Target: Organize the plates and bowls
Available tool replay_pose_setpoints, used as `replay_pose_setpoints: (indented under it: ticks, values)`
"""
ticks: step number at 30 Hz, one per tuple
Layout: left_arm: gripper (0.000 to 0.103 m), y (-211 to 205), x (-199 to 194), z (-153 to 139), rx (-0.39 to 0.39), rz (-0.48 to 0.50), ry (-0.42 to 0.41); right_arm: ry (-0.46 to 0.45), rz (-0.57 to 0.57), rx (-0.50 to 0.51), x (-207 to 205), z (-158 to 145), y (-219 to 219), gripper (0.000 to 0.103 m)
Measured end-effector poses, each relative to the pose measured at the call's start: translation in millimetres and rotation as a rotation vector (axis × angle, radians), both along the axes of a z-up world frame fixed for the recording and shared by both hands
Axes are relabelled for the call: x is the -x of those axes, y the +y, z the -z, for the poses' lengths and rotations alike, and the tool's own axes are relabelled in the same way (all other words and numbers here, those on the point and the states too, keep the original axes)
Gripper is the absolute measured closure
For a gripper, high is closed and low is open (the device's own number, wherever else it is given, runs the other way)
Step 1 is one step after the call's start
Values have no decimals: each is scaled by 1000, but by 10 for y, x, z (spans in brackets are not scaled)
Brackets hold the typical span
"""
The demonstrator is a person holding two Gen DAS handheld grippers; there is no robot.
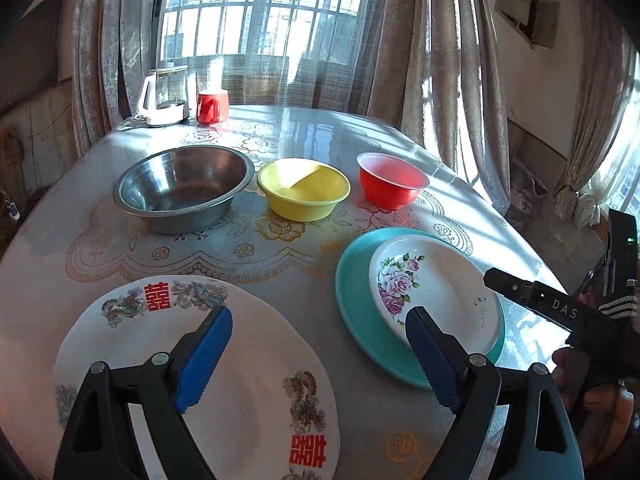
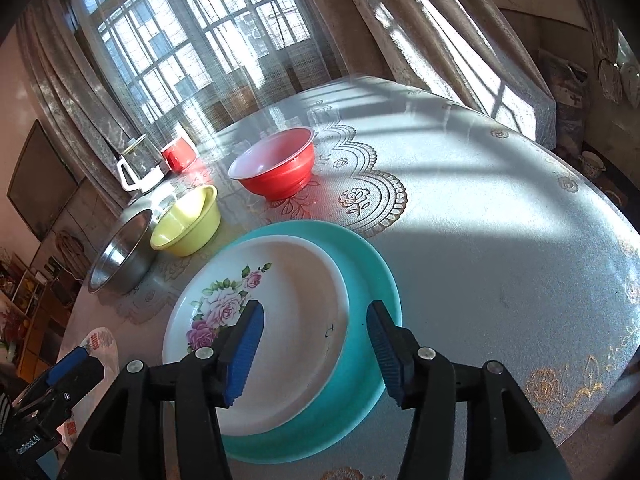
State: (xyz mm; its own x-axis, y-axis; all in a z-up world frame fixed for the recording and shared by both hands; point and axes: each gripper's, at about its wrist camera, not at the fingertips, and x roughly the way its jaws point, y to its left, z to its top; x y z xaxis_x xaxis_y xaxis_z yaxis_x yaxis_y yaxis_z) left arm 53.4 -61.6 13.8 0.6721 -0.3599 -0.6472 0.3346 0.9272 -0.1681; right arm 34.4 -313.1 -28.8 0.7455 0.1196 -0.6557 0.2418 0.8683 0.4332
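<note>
Though small, rose-printed white plate (image 2: 280,280) atop teal plate (image 2: 372,276).

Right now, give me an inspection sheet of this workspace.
Surface: table under a lace-print cloth, sunlit.
Job's things: steel bowl, yellow bowl and red bowl in a row, apart; floral plate on teal plate; dragon plate alone.
Clutter: kettle, red mug at the far edge.
Grippers: left gripper open over the dragon plate; right gripper open over the stacked plates; both empty.
Cables: nothing seen.
Surroundings: curtains, barred window.
</note>
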Motion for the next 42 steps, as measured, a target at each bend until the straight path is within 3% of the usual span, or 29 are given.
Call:
replay_pose_setpoints:
  ticks: [6,14,25,30,37,42]
  values:
    - [13,237,16,-26,41,-3,17,-81,-84,16,63,-154,197,48]
    - [13,619,2,-67,133,-13,59,-91,-246,-1,48,-196,570,48]
    - [13,1178,28,-58,88,-143,40,-57,-448,-106,-16,-59,1075,48]
    - [15,1500,-26,73,95,-244,90,-27,-524,-158,-52,24,1297,48]
    - [38,1812,-22,247,170,-280,134,15,-596,-203,-78,117,1523,48]
    - [55,1886,2,319,183,-257,144,41,-611,-233,-120,214,1609,48]
